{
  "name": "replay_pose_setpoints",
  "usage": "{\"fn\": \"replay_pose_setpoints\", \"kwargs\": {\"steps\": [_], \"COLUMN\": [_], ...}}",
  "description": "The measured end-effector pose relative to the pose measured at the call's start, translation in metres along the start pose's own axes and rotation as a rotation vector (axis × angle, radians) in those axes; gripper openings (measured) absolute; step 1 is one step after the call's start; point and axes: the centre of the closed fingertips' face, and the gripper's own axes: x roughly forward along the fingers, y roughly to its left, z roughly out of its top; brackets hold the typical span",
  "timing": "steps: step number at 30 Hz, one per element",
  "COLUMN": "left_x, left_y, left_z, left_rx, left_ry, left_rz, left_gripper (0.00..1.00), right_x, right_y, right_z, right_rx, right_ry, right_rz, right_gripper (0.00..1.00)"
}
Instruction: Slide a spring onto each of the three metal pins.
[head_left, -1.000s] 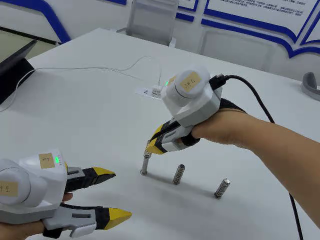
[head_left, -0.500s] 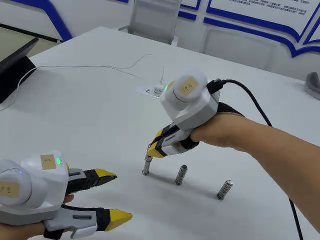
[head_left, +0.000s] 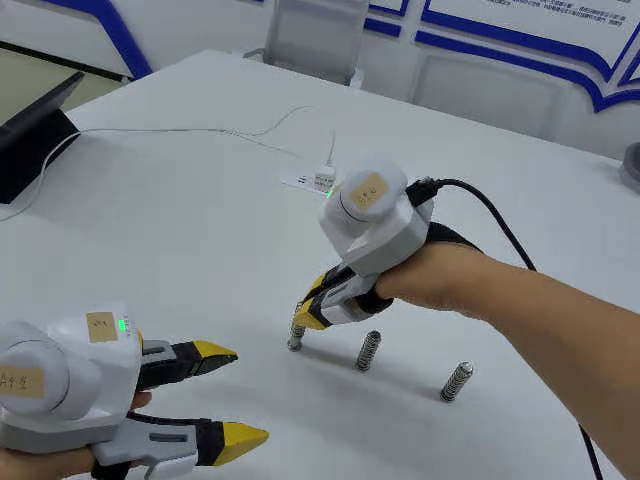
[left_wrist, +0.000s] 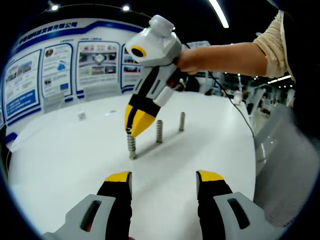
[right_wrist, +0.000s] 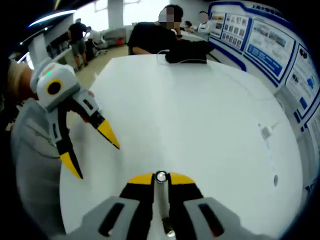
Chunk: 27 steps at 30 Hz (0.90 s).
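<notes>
Springs (head_left: 369, 350) sit over the middle pin (head_left: 371, 338) and the right pin (head_left: 456, 381), both standing on the white table (head_left: 180, 230). Left pin (head_left: 297, 337) stands in the same row. Right gripper (head_left: 303, 318) is clamped on its top. Coils appear to wrap its lower part, but they are small in view. Left gripper (head_left: 250, 395) hovers near the table edge, well apart from the pins, with its jaws spread and holding nothing.

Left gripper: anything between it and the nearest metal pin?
Nothing lies on the bare white table between the open left gripper and the spring-wrapped metal pin. The right gripper grips that pin's top from above.
</notes>
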Motion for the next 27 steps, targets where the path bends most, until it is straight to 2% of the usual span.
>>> {"fn": "replay_pose_setpoints", "kwargs": {"steps": [19, 27], "left_x": [0.003, 0.005], "left_y": [0.0, 0.001], "left_z": [-0.002, -0.001], "left_rx": [-0.007, -0.006], "left_ry": [0.004, 0.002], "left_rz": [0.001, 0.0], "left_gripper": [0.52, 0.52], "right_x": [0.012, 0.012], "right_y": [0.006, 0.006], "right_z": [-0.009, -0.011], "right_rx": [0.021, -0.002], "right_ry": [0.013, 0.009], "right_rz": [0.019, 0.016], "right_gripper": [0.12, 0.15]}}
